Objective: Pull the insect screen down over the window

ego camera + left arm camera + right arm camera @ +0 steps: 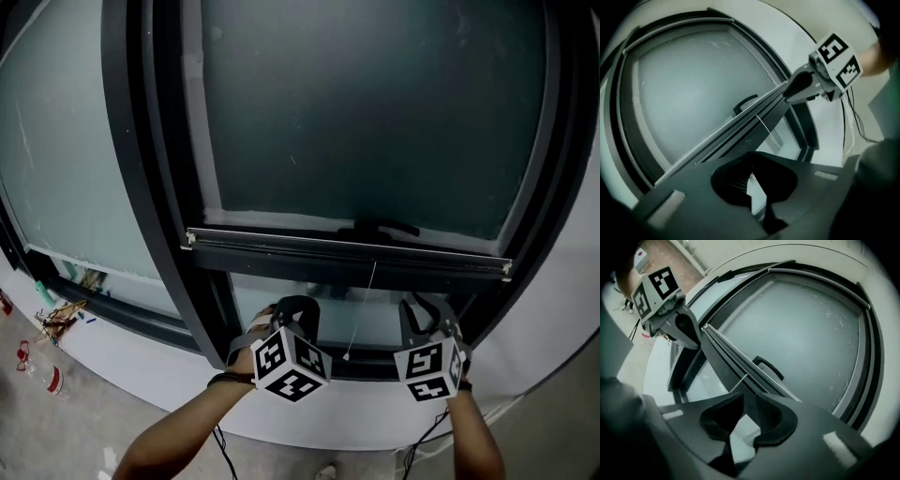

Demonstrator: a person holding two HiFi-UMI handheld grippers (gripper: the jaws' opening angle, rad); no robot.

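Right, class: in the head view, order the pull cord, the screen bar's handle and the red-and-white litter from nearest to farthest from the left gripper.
1. Pull cord, just right of the left gripper.
2. Handle, up and right on the screen bar.
3. Red-and-white litter, far left on the floor.

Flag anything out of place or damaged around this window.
Tangled debris sits at the left pane's bottom corner, and red-and-white litter lies on the floor below. The screen bar hangs level, nothing askew.
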